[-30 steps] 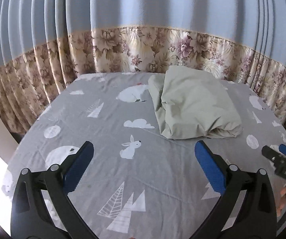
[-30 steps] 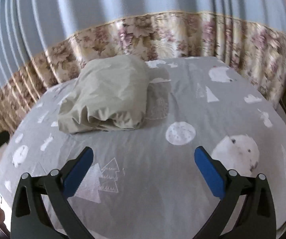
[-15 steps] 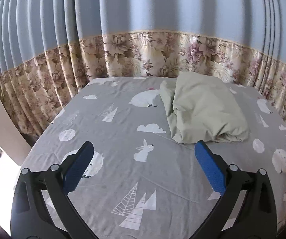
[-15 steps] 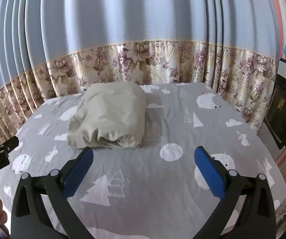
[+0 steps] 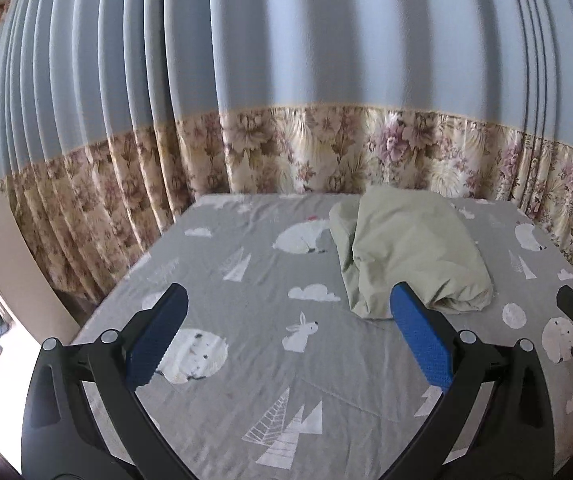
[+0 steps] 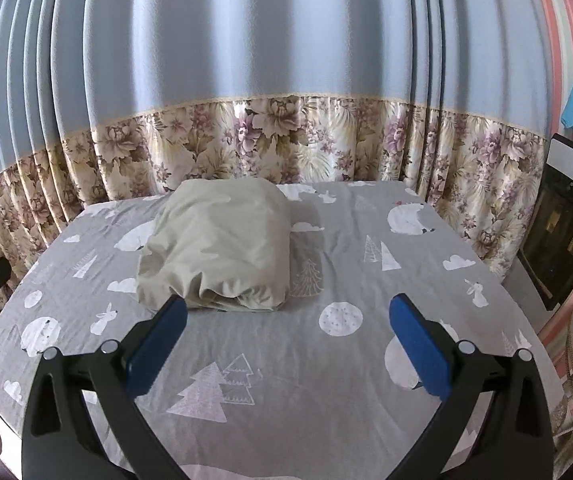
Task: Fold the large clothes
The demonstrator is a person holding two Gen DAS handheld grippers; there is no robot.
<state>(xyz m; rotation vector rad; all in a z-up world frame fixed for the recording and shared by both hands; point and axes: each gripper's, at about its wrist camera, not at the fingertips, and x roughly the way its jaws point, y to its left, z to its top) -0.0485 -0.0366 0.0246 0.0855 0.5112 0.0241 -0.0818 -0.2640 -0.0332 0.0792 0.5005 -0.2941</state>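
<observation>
folded pale-green garment (image 6: 222, 244) lying near the bed's (image 6: 286, 392) far edge, by the floral curtain (image 6: 286, 140). left gripper (image 5: 286, 332) and right gripper (image 6: 286, 332) both spread wide — holding nothing, above the sheet.

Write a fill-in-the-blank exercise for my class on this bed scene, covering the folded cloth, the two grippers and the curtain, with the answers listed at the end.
1. The pale green folded cloth lies on a grey ____ printed with rabbits, bears and trees.
2. The left gripper and the right gripper both have their jaws ____ and hold nothing.
3. The pads on the gripper fingers are coloured ____.
4. The curtain behind the bed has a ____ pattern on its lower band.

Missing words: bedsheet; open; blue; floral
</observation>
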